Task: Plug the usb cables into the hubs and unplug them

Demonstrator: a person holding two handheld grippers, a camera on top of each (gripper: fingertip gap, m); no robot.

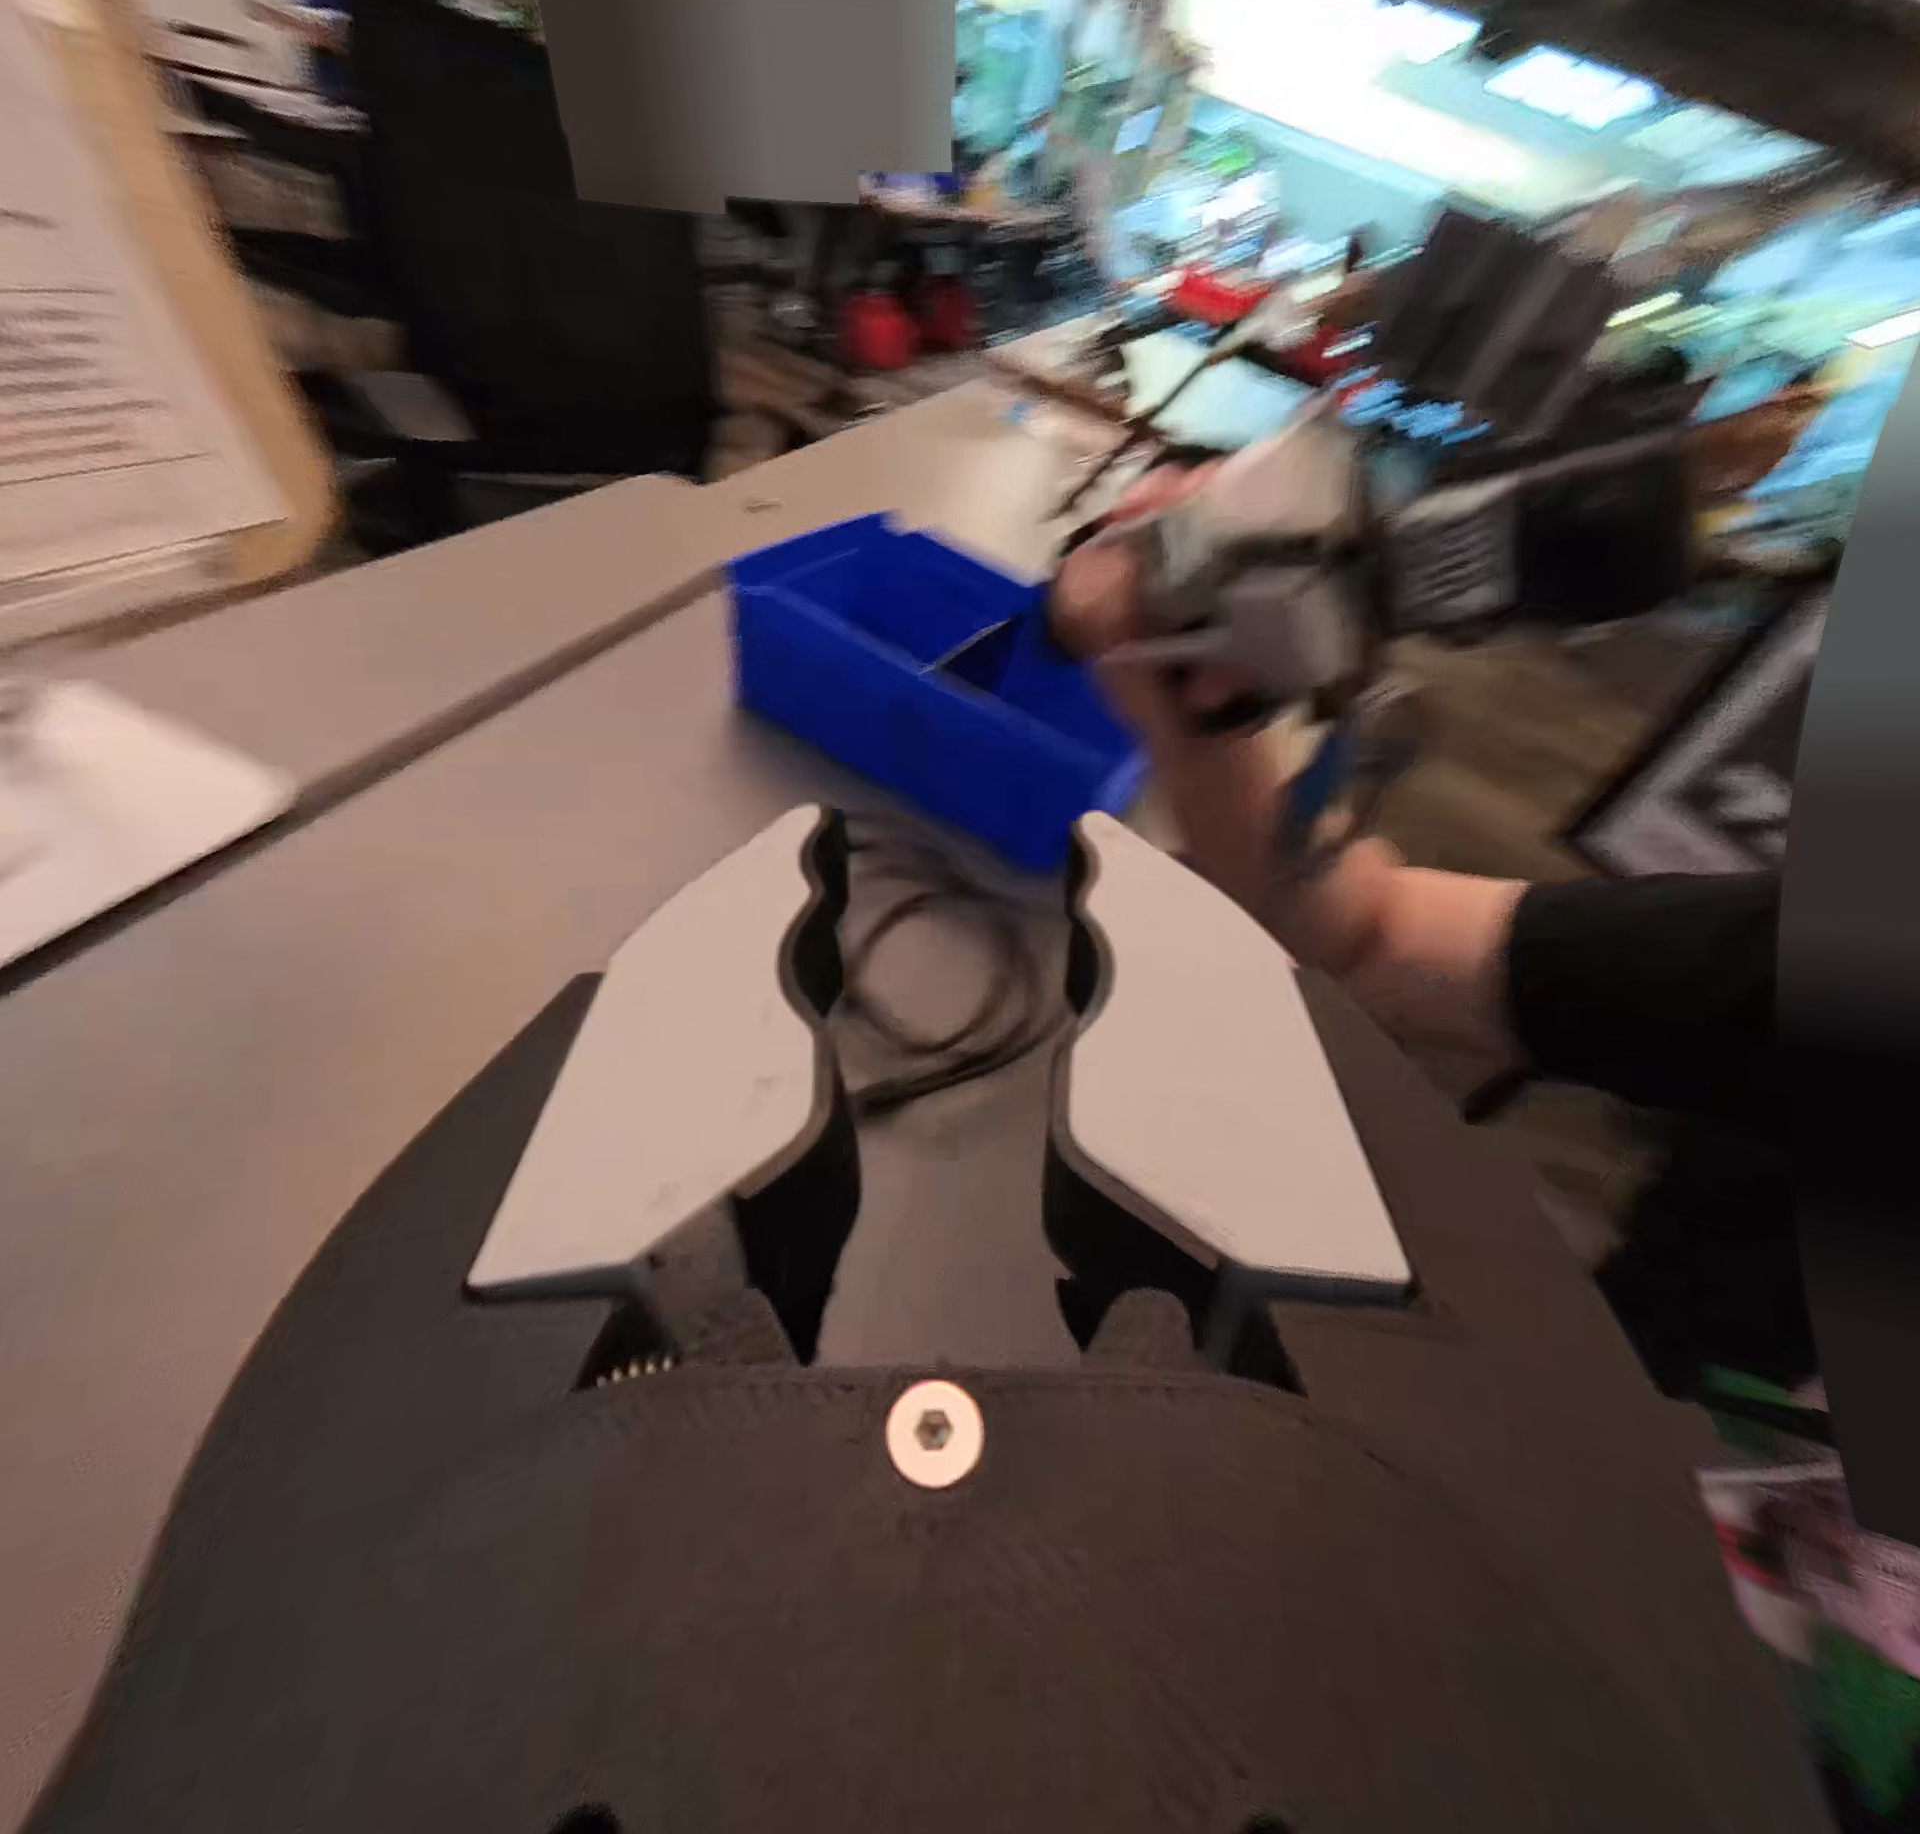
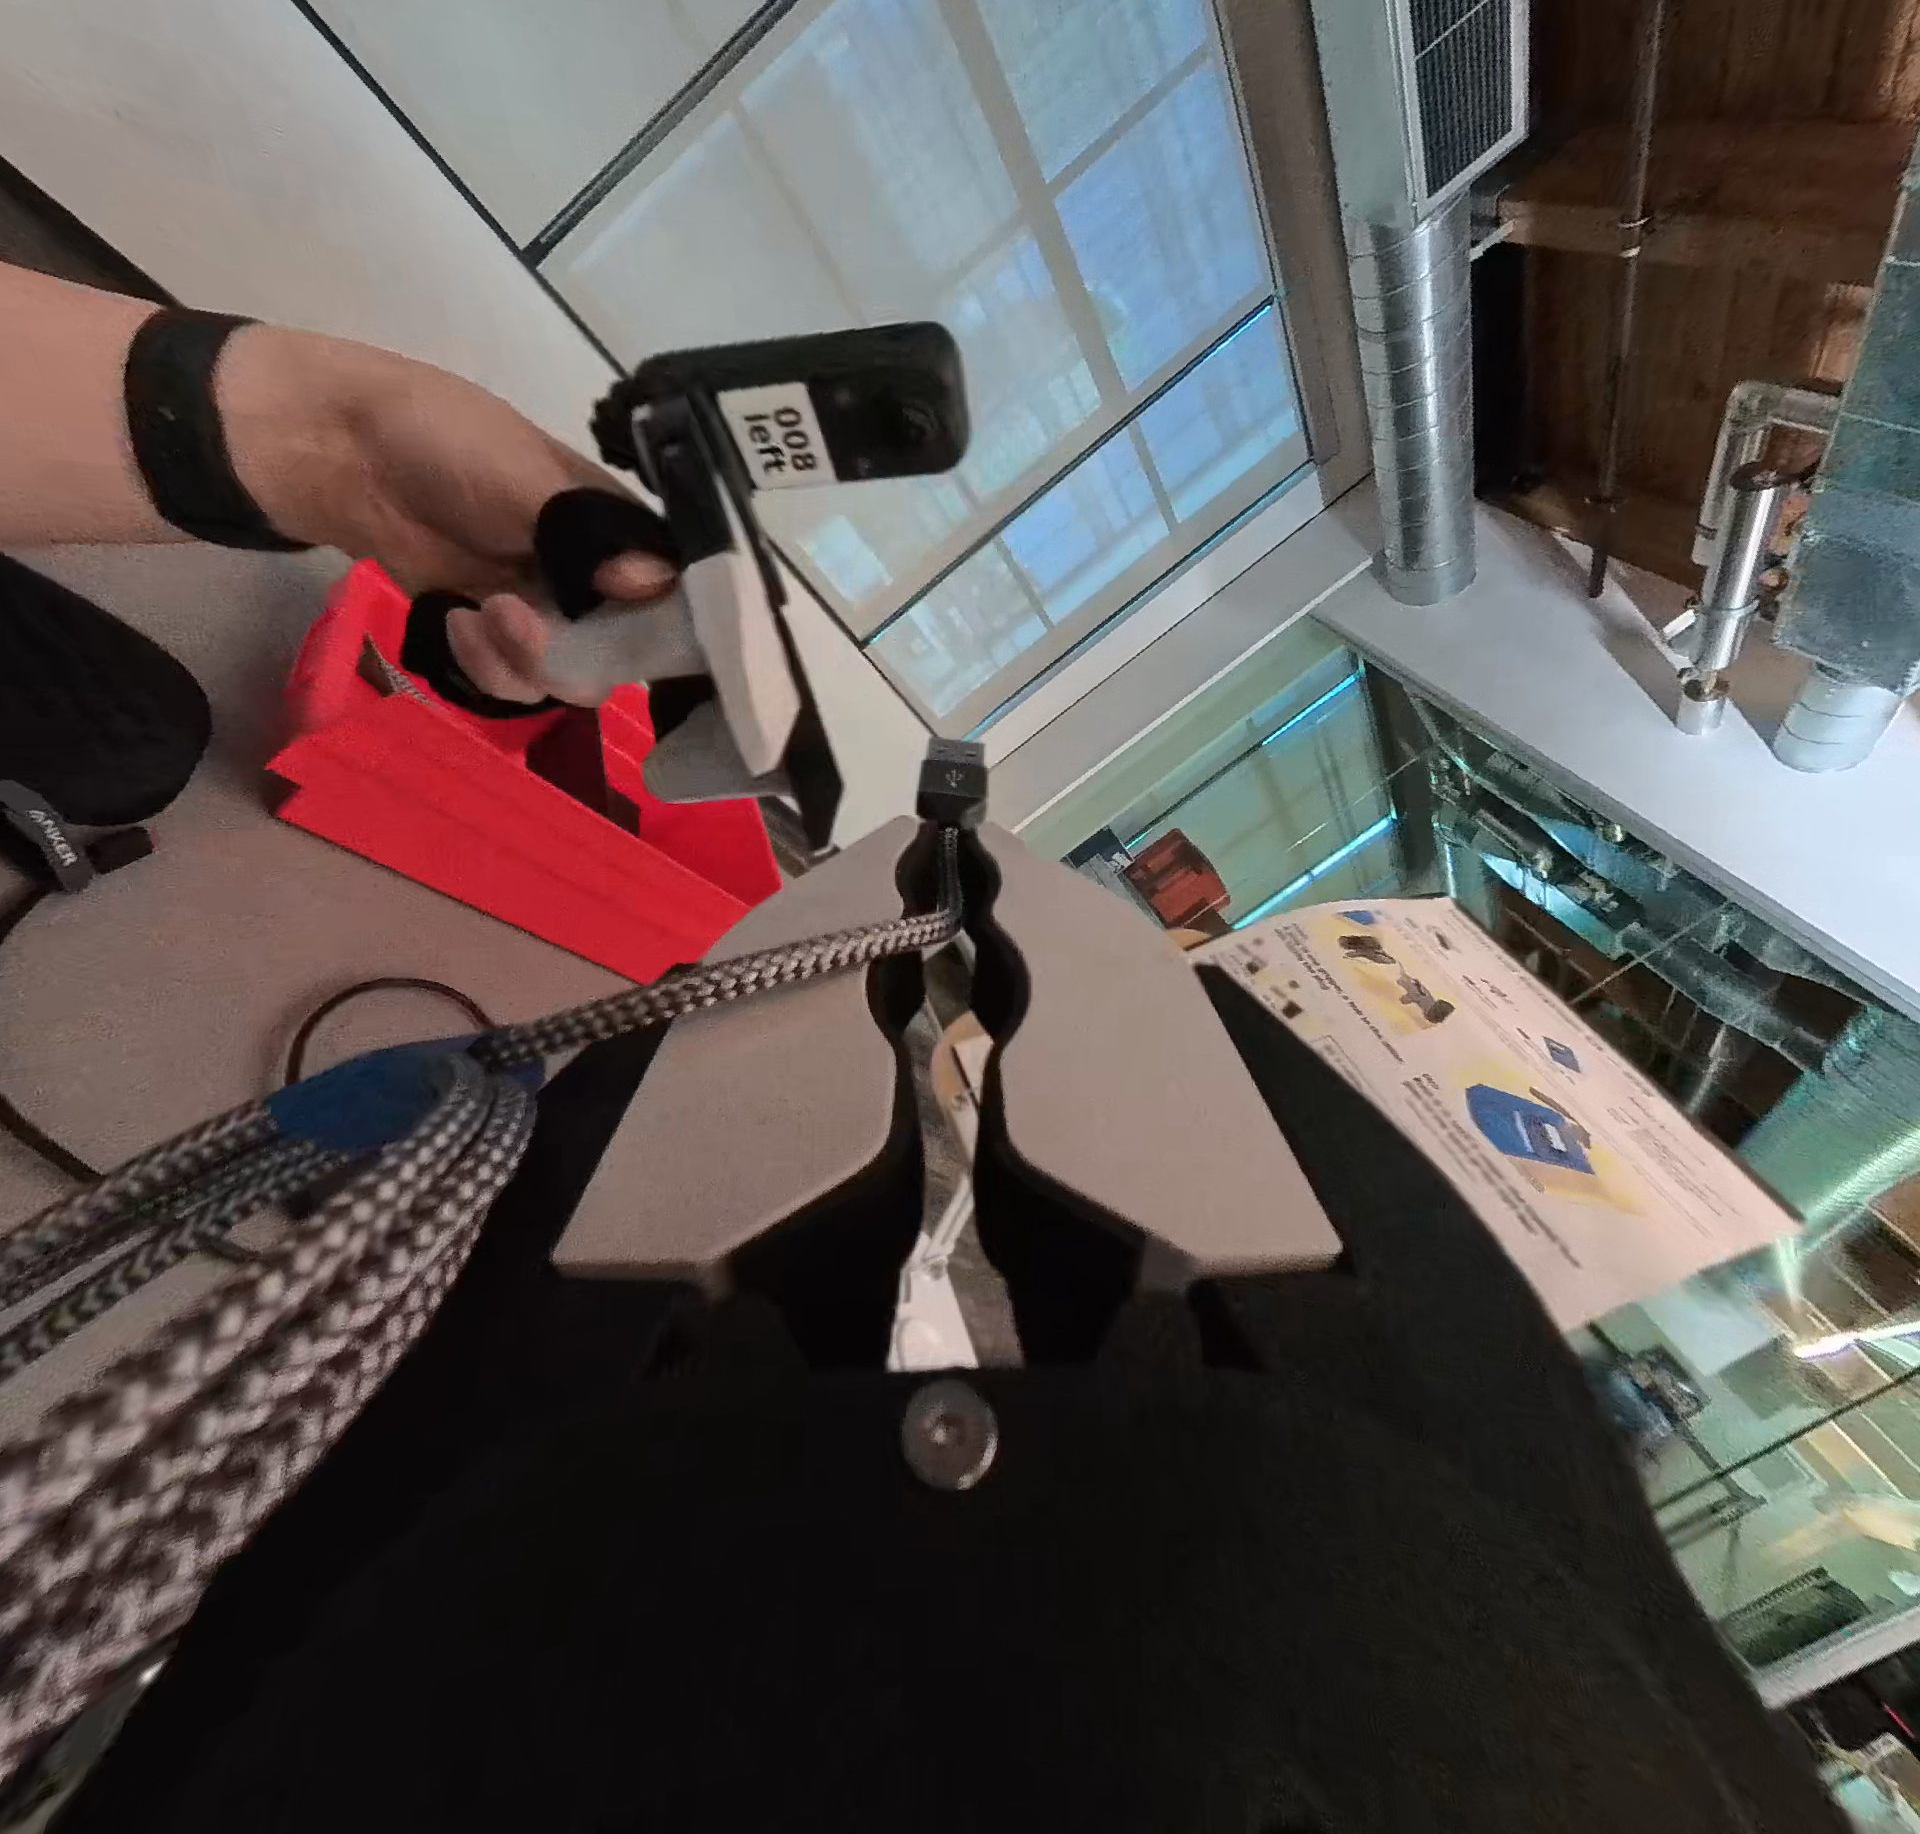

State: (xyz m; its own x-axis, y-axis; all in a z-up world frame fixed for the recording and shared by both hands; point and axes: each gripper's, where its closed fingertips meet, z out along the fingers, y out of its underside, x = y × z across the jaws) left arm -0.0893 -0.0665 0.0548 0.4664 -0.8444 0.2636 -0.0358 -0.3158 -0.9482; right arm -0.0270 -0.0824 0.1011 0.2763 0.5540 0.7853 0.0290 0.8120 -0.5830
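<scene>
My right gripper [image 2: 951,834] is shut on a grey braided USB cable [image 2: 727,974] just behind its black USB-A plug [image 2: 954,776], which sticks out past the fingertips. The cable runs back to the lower left, where a coiled bundle is held by a blue tie [image 2: 364,1098]. My left gripper [image 1: 956,849] is open and empty above the grey table [image 1: 416,953], with a thin black cable [image 1: 935,984] lying between its fingers. It also shows in the right wrist view [image 2: 717,745], held up by a hand. No hub is clearly visible.
A blue bin [image 1: 904,693] stands just beyond my left gripper. The hand [image 1: 1101,600] holding the right gripper is blurred beside it. A red bin [image 2: 499,808] sits on the table behind the left gripper. A printed sheet [image 2: 1455,1088] stands at the right. The grippers' ends are close to 8 cm from one another.
</scene>
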